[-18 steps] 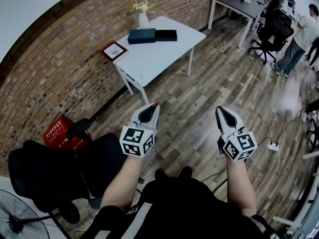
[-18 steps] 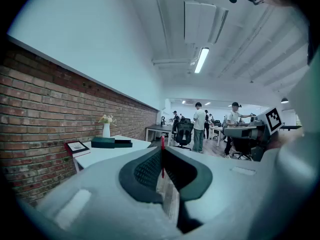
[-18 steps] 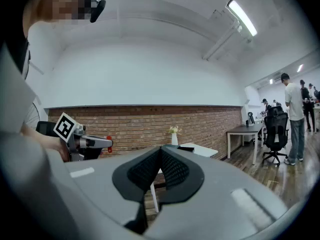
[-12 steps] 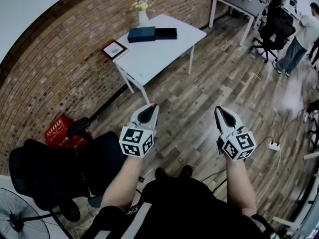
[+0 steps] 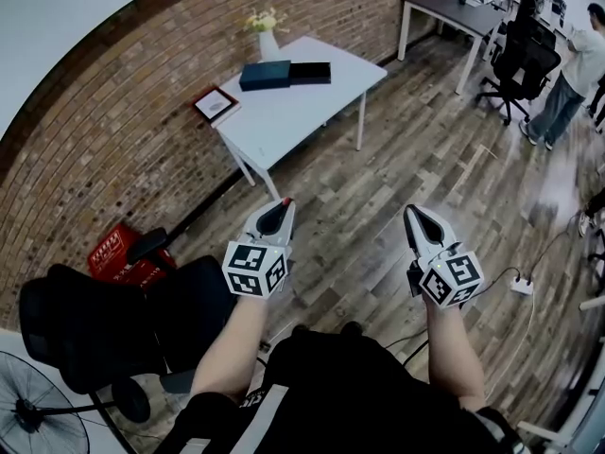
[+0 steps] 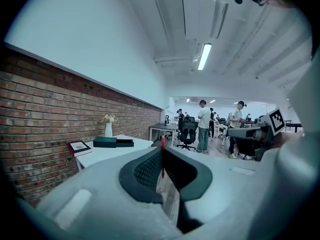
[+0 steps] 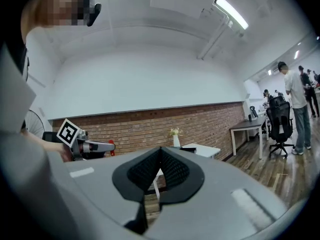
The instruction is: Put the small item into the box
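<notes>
Where the person stands: on the wood floor [image 5: 397, 159], forearms held out in front, well short of the bench.
Left gripper [image 5: 285, 205]: jaws nearly together, pinched on the small red item [image 6: 161, 156]; it points forward, with the bench ahead and a little to its left.
Small red item: thin. The left gripper view shows it as an upright line in the seam between the pads, long axis up and down, its upper end poking just above the jaw tips. The head view shows only a red tip at the front of the jaws.
Right gripper [image 5: 411, 212]: jaws closed tip to tip with nothing between them; beside the left one and apart from it.
Black office chair [image 5: 104, 334]: just left of the person; a red crate [image 5: 118, 252] sits beyond it by the brick wall [image 5: 113, 140].
Bench [image 5: 284, 121]: white, near the brick wall, well ahead of both grippers.
Box [image 5: 265, 75]: dark teal, lying flat on the far part of the bench; a black flat piece [image 5: 312, 72] lies right against its end, in line with its long axis.
Around the box: a vase of flowers [image 5: 267, 43] stands behind it; a framed picture [image 5: 216, 104] lies at the bench's left end.
</notes>
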A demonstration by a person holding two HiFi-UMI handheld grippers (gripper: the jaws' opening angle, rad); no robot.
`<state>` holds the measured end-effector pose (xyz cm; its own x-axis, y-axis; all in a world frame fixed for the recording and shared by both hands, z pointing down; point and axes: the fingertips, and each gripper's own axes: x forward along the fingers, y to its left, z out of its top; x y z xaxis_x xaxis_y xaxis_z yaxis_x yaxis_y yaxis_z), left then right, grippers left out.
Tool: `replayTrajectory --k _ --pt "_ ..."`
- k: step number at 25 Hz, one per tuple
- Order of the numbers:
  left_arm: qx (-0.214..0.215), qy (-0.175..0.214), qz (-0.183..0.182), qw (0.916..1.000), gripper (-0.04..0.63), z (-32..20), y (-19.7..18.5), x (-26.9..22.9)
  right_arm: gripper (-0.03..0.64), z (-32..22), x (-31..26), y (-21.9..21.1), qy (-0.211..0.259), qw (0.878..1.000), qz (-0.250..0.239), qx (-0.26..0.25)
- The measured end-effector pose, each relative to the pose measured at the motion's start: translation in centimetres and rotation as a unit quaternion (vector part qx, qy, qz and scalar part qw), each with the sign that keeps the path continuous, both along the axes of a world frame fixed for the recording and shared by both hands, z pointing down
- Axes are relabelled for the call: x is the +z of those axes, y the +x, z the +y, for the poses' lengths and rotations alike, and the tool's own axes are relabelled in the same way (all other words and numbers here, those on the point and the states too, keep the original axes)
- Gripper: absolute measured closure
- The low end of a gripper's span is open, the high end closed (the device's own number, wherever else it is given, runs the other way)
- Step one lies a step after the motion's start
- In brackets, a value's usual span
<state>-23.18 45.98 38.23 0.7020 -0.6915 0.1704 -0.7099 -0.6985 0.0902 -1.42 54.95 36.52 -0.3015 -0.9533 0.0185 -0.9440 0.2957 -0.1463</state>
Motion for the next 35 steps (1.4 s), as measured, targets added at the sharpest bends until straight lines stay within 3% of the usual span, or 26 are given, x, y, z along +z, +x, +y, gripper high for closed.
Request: replayTrajectory --k 9,16,22,35 --pt "0.010 -0.004 -0.007 0.9999 0.578 1.6 3.3 0.9 0.617 0.9 2.2 2.0 -0.031 0.999 -0.030 -0.012" --pt "0.015 -0.008 -0.001 0.9998 0.578 -1.7 4.9 1.5 0.617 -1.7 3.1 3.3 -0.051 0.998 -0.033 -0.015" --pt "0.025 -0.016 0.020 0.9994 0.578 -7.9 6.9 2.2 0.617 -7.1 3.4 5.0 -0.059 0.998 -0.021 -0.003" --pt "0.056 -0.029 0.030 0.9976 0.578 -26.6 8.6 2.8 0.616 -25.6 4.7 5.5 -0.096 0.995 0.000 0.011"
